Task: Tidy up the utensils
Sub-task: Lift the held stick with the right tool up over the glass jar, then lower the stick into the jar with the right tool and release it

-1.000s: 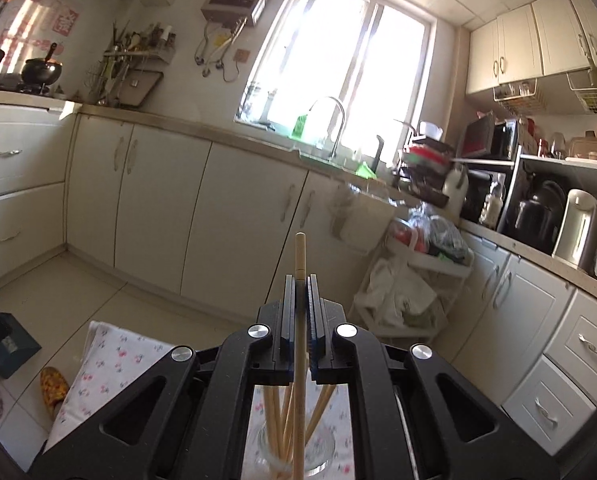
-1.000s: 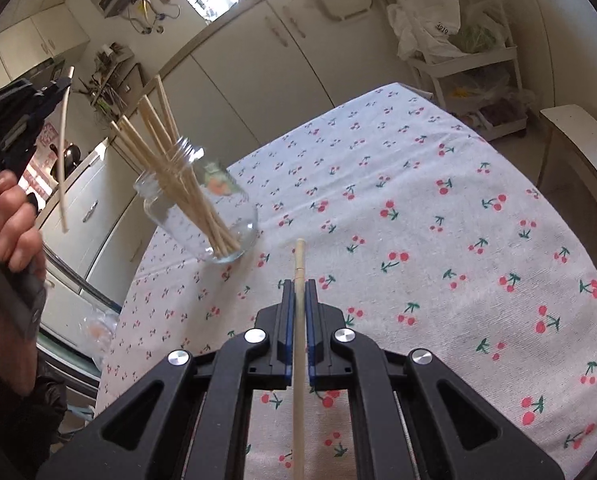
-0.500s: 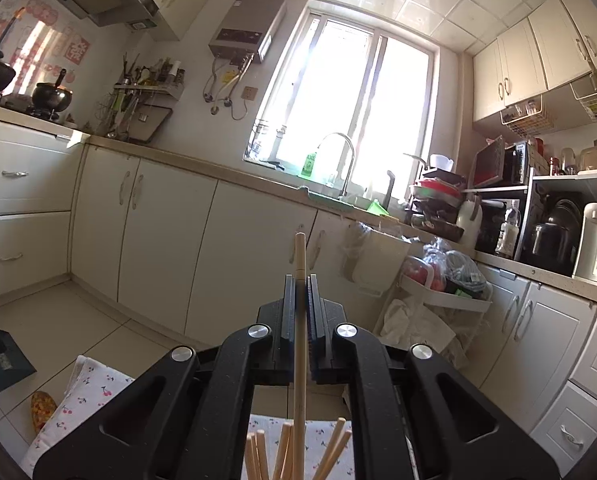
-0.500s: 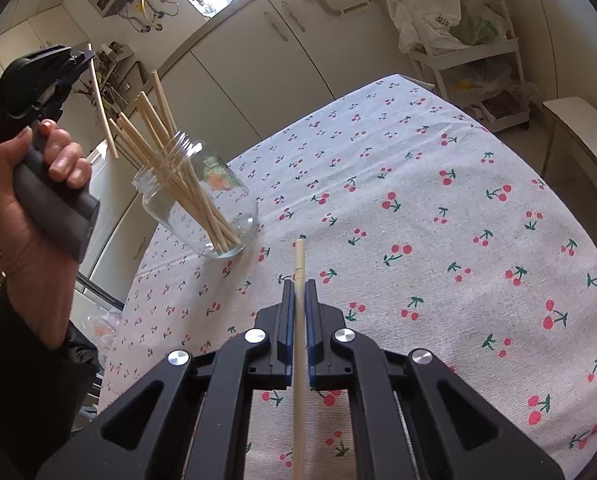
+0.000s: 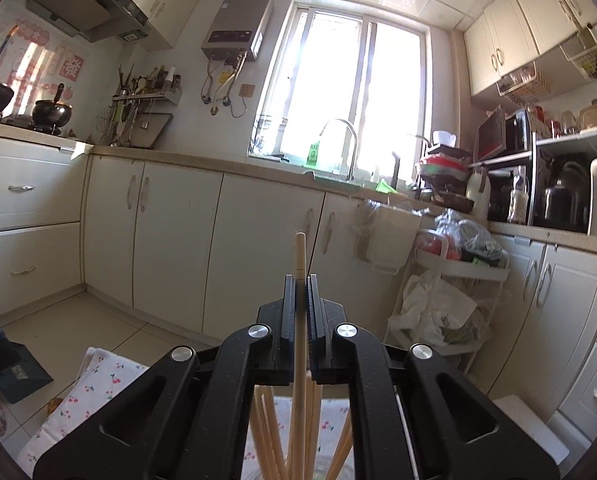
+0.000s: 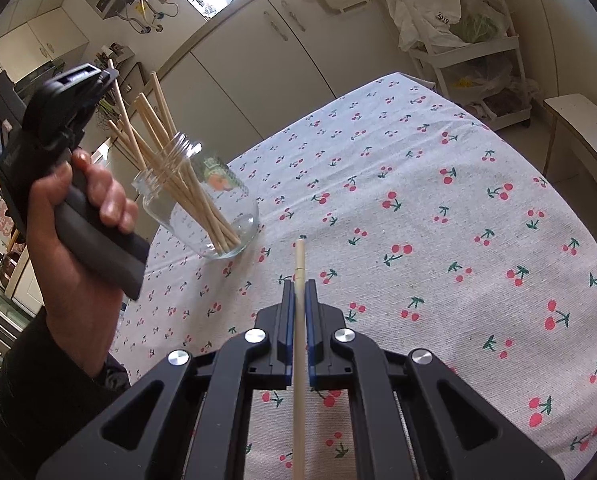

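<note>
Lowered toward the glass jar (image 6: pixel 196 200), the left gripper (image 5: pixel 300 280) clamped one chopstick (image 5: pixel 299 320) mid-shaft above it; light, stiff, slippery. Right gripper (image 6: pixel 298 286) clenched another (image 6: pixel 299 320).

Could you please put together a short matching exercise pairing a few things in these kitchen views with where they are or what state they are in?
Things:
1. glass jar
2. left tool
3. right tool
4. white cart

States:
A. over the jar, shut on a chopstick
B. on the cherry tablecloth, full of chopsticks
C. against the cabinets
D. over bare cloth, shut on a chopstick

Pairs: 1-B, 2-A, 3-D, 4-C
</note>
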Motion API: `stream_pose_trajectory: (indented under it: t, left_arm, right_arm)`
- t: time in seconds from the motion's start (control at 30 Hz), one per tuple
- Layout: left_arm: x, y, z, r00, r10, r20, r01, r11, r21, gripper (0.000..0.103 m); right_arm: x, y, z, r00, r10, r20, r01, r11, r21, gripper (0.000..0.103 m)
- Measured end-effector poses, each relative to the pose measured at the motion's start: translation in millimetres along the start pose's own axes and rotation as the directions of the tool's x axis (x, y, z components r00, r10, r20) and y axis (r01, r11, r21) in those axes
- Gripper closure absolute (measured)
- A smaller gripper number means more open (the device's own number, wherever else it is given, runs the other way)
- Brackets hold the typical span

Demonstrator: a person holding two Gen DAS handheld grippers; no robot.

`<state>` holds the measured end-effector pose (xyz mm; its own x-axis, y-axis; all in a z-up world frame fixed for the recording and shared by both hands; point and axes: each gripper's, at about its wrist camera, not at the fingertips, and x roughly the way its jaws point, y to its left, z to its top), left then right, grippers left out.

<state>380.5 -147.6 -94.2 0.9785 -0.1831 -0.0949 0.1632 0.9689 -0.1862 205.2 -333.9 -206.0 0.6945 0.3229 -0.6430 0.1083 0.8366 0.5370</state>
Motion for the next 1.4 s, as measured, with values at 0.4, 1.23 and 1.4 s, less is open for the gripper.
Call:
stream_pose_trajectory:
  t: [0.4, 1.23, 1.4]
  left_arm:
    - [-30.5, 8.0, -12.6, 0.994, 0.001, -0.105, 0.011, 0.994, 0.106, 0.079]
    - [-123.2, 131.2, -76.3, 0.927, 0.133, -0.349, -0.172, 0.982, -0.082, 0.025]
    - [-119.4, 135.5, -75.0, 0.927, 0.124, -0.353, -0.176, 0.977, -0.120, 0.023]
  right_arm:
    - [-0.9, -1.3, 0.0, 1.000, -0.009, 0.003, 0.009, 1.000, 0.010, 0.097]
    - [-26.9, 119.9, 135.9, 0.841, 0.177, 0.511, -0.148, 0.984, -0.098, 0.097]
    - [-2.0, 130.9, 155.3, 0.787, 0.120, 0.605, -0.090, 0.993, -0.079, 0.097]
